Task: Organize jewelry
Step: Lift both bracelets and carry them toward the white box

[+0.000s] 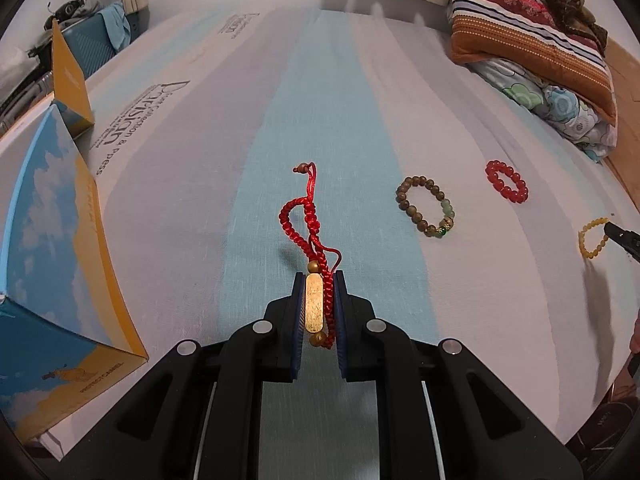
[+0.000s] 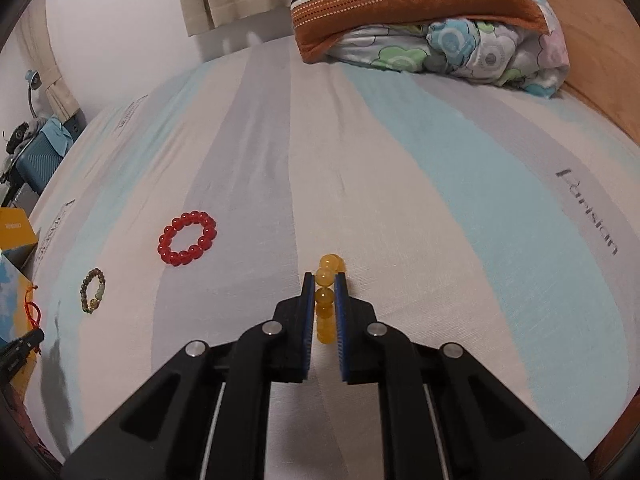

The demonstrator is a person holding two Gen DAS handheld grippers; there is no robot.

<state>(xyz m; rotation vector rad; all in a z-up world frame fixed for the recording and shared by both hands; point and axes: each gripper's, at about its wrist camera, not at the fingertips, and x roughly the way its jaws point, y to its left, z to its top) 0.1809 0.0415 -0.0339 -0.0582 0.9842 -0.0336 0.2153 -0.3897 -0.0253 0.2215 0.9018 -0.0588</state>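
Left gripper (image 1: 318, 276) was seen pinched on a red cord bracelet (image 1: 310, 232), gold bar and a wooden bead clamped betw. the pads, braided loop and tail hanging fwd past the tips. Right gripper (image 2: 323, 278) was pressed together on a yellow bead bracelet (image 2: 326, 296); a string of beads ran up the gap and two beads stuck out beyond the tips. Both pieces looked to be lifted off the striped bedsheet (image 1: 360, 100), though contact under the jaws couldn't be confirmed.

Progress, judged: early. Two items were gripped, none seen placed. A brown bead bracelet (image 1: 426, 208) lay fwd-right of the left gripper, a red bead bracelet (image 1: 507, 182) further right of it; both flat on the sheet, untouched, well apart from each other. A blue/yellow box (image 1: 52, 248) sat to the left of the left gripper, flap up; likely the destination, but that was only assumed.

Hidden / unclear: box interior wasn't shown, so anything already inside couldn't be told. Lower part of the yellow bracelet was covered by the jaws in the right wrist view; in the left wrist view it was cut at the frame edge. Sheet lettering was only partly legible. Pillow and quilt pile (image 2: 420, 20) far fwd; clutter at the far left was too small to ID.
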